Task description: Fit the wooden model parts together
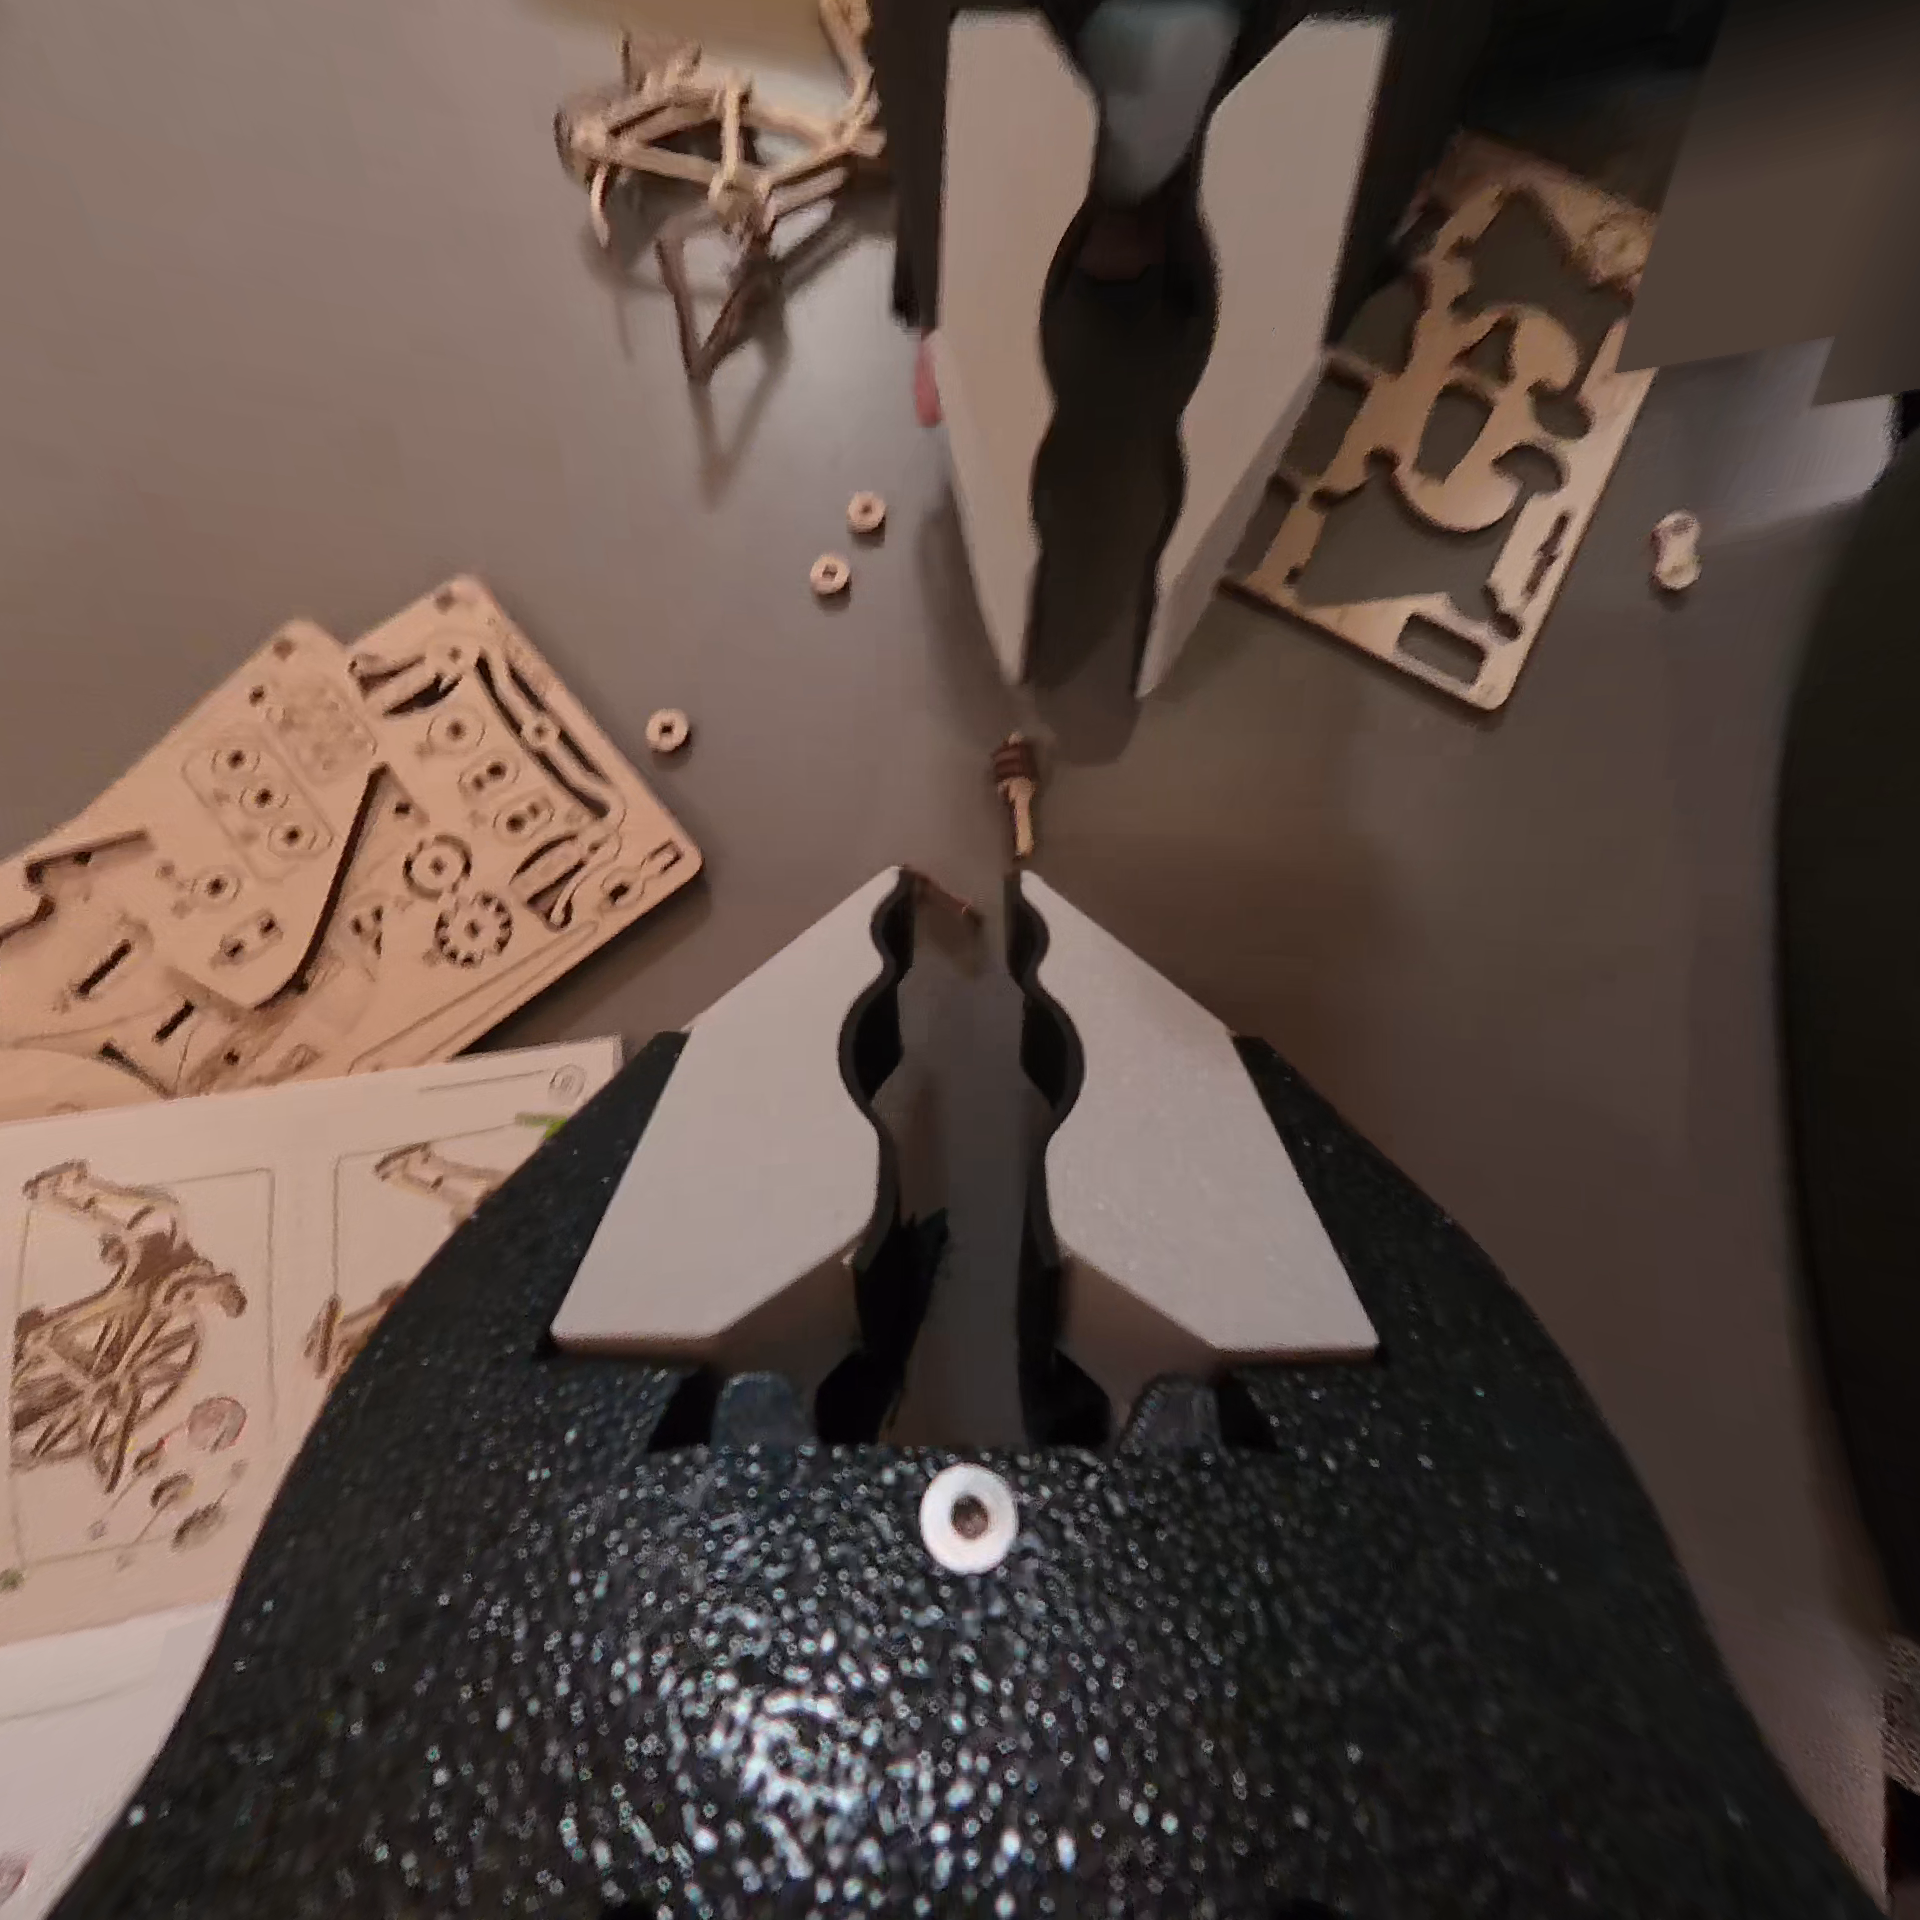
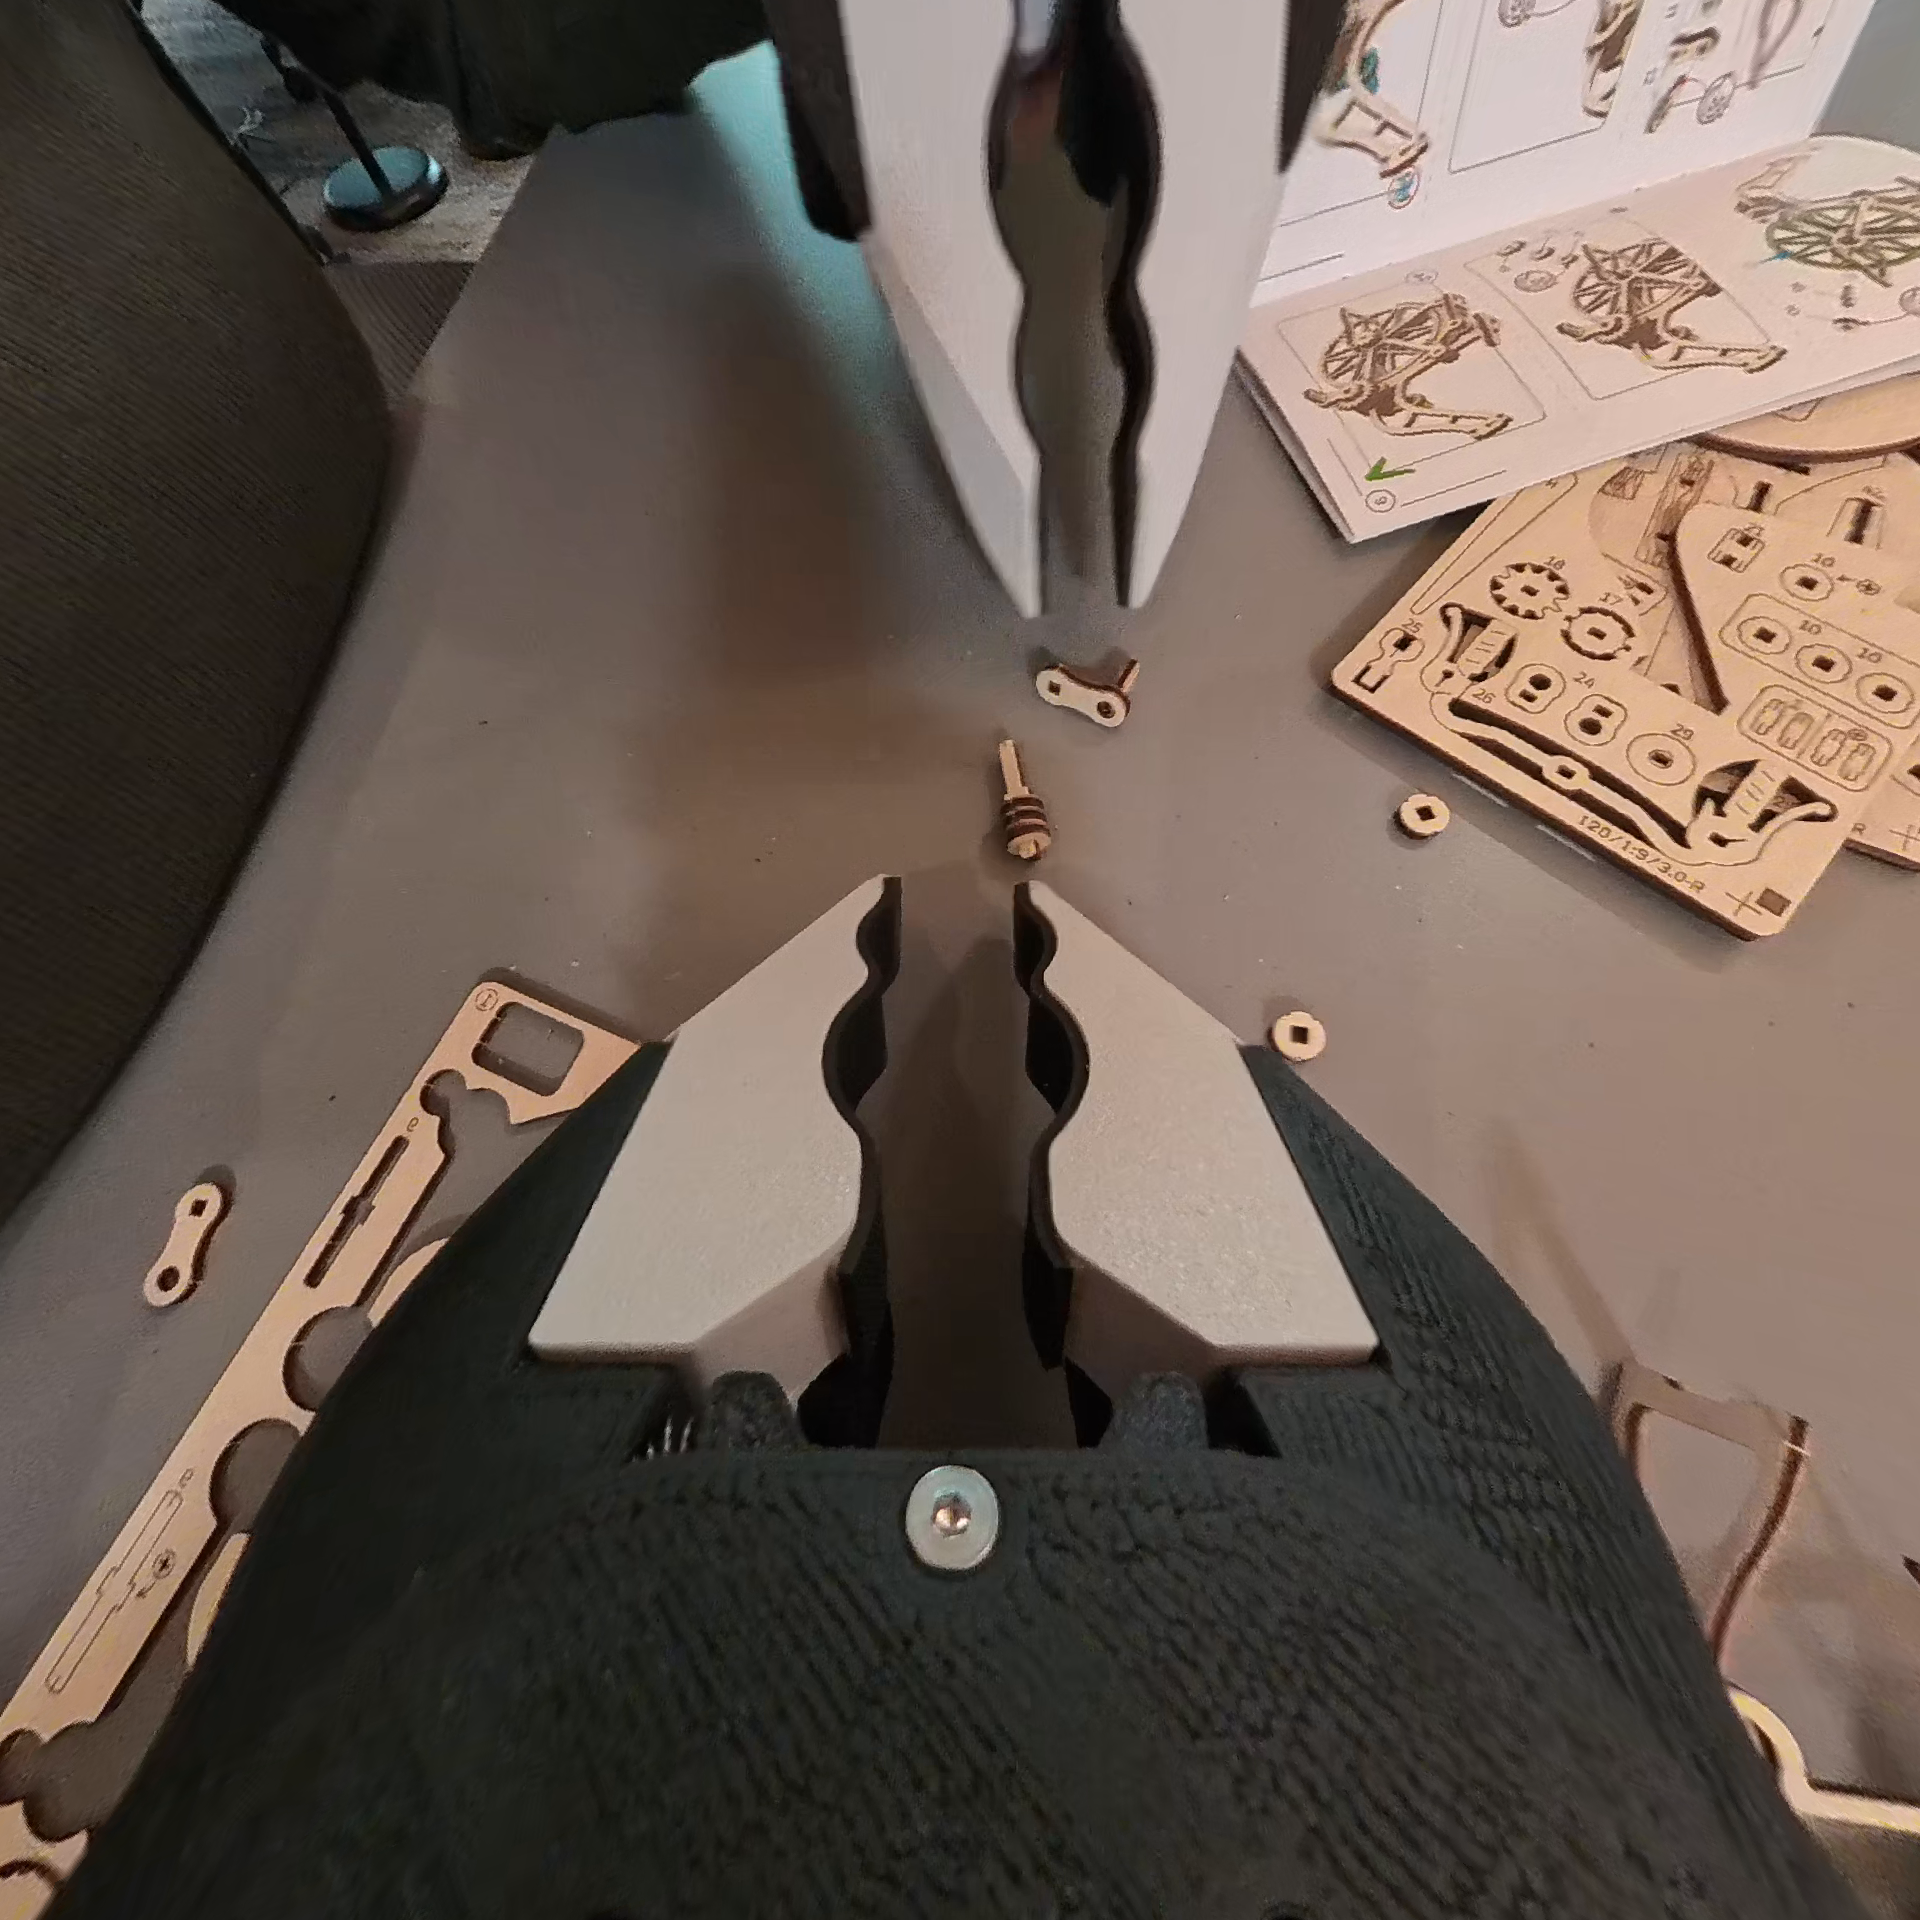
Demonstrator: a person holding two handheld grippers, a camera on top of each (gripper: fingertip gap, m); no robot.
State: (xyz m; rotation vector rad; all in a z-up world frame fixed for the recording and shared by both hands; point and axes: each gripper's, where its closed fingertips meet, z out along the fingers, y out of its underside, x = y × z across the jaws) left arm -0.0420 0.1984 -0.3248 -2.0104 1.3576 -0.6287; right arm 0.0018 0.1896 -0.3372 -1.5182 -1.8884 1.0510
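Note:
A small wooden pin with dark discs stacked on it [image 1: 1016, 792] lies on the grey table between the two grippers; it also shows in the right wrist view [image 2: 1023, 805]. My left gripper [image 1: 961, 883] is open a little and empty, its tips just short of the pin. My right gripper [image 2: 956, 888] is open a little and empty, its right tip almost at the pin's disc end. A short two-hole wooden link [image 2: 1086, 686] lies by the left gripper's tips. Each gripper faces the other: the right gripper [image 1: 1075, 681] in the left wrist view, the left gripper [image 2: 1081, 608] in the right wrist view.
Part sheets [image 1: 343, 831] [image 2: 1662, 727] and an instruction booklet [image 1: 156, 1299] [image 2: 1507, 343] lie to one side. A punched-out sheet [image 1: 1455, 436] [image 2: 312, 1299] lies on the other. A part-built wooden model [image 1: 727, 135] stands far off. Loose washers [image 2: 1299, 1034] and a link [image 2: 187, 1242] are scattered. My hands' fingertips stand some 6 centimeters from each other. About 15 centimeters separates my right fingertips from the link [image 2: 187, 1242]. My left wrist view [image 1: 1662, 554] looks at it from another angle.

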